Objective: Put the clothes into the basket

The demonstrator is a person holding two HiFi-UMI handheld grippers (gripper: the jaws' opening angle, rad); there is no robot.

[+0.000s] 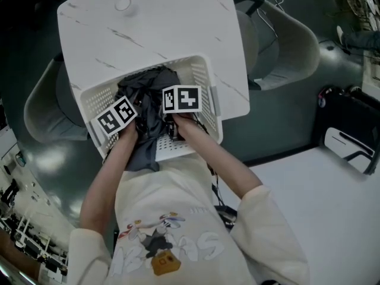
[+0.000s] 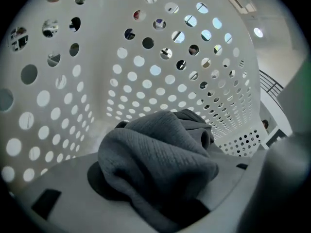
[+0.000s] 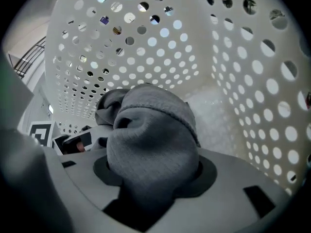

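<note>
A white, marble-veined table (image 1: 178, 22) flanked by grey shell chairs (image 1: 291, 46) carries a white plastic basket (image 1: 205, 76) at its near edge, the basket's walls pierced with round holes. Both bare forearms slope steeply down into it side by side. The left gripper (image 2: 155, 178) is clamped on a bunched, ribbed-knit fold of the dark grey cloth (image 1: 148, 88) and the right gripper (image 3: 150, 178) on a smoother, fleecy fold; the cloth lies mostly inside the basket, with one end trailing over the near rim. Each gripper's cube (image 1: 181, 98) bears black-and-white square markers, and the lettering on the person's cream shirt (image 1: 178, 230) is too creased to read.
</note>
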